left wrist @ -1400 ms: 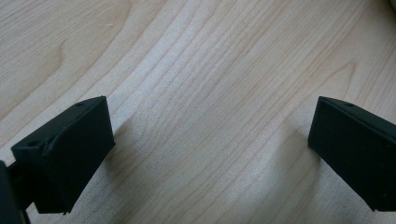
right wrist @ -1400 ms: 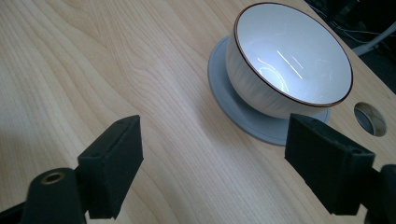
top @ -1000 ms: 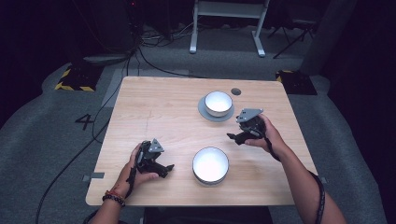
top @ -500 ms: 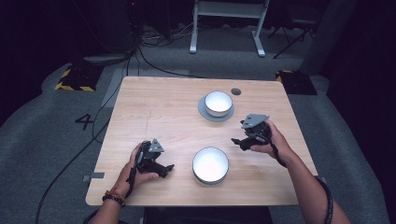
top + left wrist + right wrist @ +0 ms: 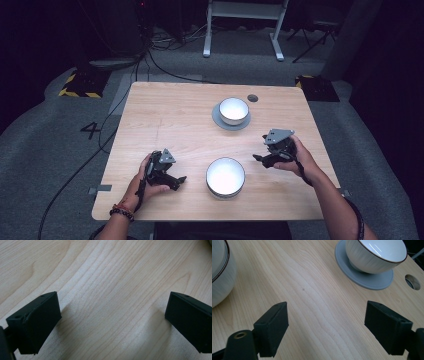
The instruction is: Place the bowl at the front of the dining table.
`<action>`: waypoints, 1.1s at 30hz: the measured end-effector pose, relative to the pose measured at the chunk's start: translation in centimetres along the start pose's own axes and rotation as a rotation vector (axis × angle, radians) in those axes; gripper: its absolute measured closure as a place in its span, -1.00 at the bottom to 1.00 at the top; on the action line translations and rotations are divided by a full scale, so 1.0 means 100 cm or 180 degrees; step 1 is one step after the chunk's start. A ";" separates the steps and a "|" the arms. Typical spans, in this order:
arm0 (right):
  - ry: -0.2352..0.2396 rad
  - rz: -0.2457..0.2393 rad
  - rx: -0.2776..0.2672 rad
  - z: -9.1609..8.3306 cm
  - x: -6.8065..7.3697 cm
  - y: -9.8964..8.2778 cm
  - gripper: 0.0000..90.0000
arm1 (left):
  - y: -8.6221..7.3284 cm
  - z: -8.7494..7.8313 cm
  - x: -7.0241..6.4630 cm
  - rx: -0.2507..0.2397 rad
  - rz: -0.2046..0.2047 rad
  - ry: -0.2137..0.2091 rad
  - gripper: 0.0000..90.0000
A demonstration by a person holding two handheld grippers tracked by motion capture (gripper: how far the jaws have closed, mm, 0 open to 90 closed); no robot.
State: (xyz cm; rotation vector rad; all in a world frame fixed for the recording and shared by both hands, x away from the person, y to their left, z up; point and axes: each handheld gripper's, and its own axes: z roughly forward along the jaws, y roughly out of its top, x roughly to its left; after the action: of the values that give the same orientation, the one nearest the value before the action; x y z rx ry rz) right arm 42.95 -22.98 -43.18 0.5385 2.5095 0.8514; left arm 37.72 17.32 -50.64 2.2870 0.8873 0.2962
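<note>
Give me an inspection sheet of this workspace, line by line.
Surface: light wooden table, round hole near the far edge.
Job's things: near bowl on bare wood; far bowl standing on a grey saucer.
Clutter: nothing seen.
Grippers: left gripper open, low over bare wood; right gripper open, holding nothing.
Cables: black cable across the floor at left.
Surroundings: grey floor, metal frame behind, striped hazard tape.

A white bowl [image 5: 225, 176] with a thin dark rim stands upright and empty near the table's [image 5: 165, 115] front edge, about midway along it; a second white bowl [image 5: 234, 110] sits upright on a grey saucer [image 5: 218, 120] toward the back edge
</note>
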 end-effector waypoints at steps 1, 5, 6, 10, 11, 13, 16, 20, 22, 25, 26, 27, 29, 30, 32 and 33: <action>0.0014 0.0006 -0.0002 -0.001 0.000 -0.001 -0.57 | 0.000 0.000 0.000 -0.0002 0.0000 0.0000 -0.99; -0.0008 0.0011 0.0014 -0.004 0.003 -0.007 -0.57 | 0.000 0.000 0.000 -0.0001 -0.0001 0.0000 -0.99; 0.0000 0.0007 0.0021 -0.004 0.003 -0.008 -0.57 | 0.000 0.000 0.000 0.0003 0.0006 0.0003 -0.99; -0.0023 0.0015 0.0024 -0.007 0.005 -0.014 -0.57 | 0.000 0.000 0.000 -0.0002 0.0000 0.0003 -0.99; -0.0020 0.0038 0.0025 -0.008 0.006 -0.015 -0.57 | 0.000 0.000 0.000 0.0004 0.0005 0.0003 -0.99; -0.0028 0.0012 0.0039 -0.010 0.007 -0.019 -0.57 | 0.000 0.000 0.000 0.0000 -0.0002 0.0003 -0.99; -0.0041 0.0052 0.0050 -0.013 0.009 -0.023 -0.57 | 0.000 0.000 0.000 0.0002 0.0006 0.0004 -0.99; -0.0035 0.0031 0.0065 -0.016 0.010 -0.029 -0.57 | 0.000 0.000 0.000 -0.0002 0.0000 0.0002 -0.99; -0.0043 0.0030 0.0074 -0.017 0.011 -0.032 -0.57 | 0.000 0.000 0.000 0.0004 0.0006 0.0003 -0.99; -0.0016 0.0052 0.0078 -0.019 0.013 -0.037 -0.57 | 0.000 0.000 0.000 -0.0002 0.0000 0.0002 -0.99; -0.0035 0.0077 0.0094 -0.019 0.014 -0.038 -0.57 | 0.000 0.000 0.000 0.0003 0.0006 0.0004 -0.99; -0.0037 0.0060 0.0076 -0.019 0.013 -0.039 -0.57 | 0.000 0.000 0.000 -0.0002 0.0000 0.0003 -0.99; -0.0046 0.0085 0.0090 -0.020 0.015 -0.041 -0.57 | 0.000 0.000 0.000 -0.0001 0.0000 0.0003 -0.99; -0.0036 0.0067 0.0096 -0.021 0.014 -0.042 -0.57 | 0.000 0.000 0.000 -0.0002 0.0000 0.0002 -0.99; -0.0033 0.0160 0.0075 -0.020 0.017 -0.044 -0.57 | 0.000 0.000 0.000 -0.0003 -0.0002 0.0003 -0.99; -0.0030 0.0111 0.0097 -0.021 0.017 -0.047 -0.57 | 0.000 0.000 0.000 -0.0003 -0.0001 0.0003 -0.99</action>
State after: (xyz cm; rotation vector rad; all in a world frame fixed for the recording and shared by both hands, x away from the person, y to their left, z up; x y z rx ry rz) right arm 39.49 -26.59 -45.17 0.5966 2.5151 0.8227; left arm 37.72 17.31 -50.64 2.2862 0.8877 0.2973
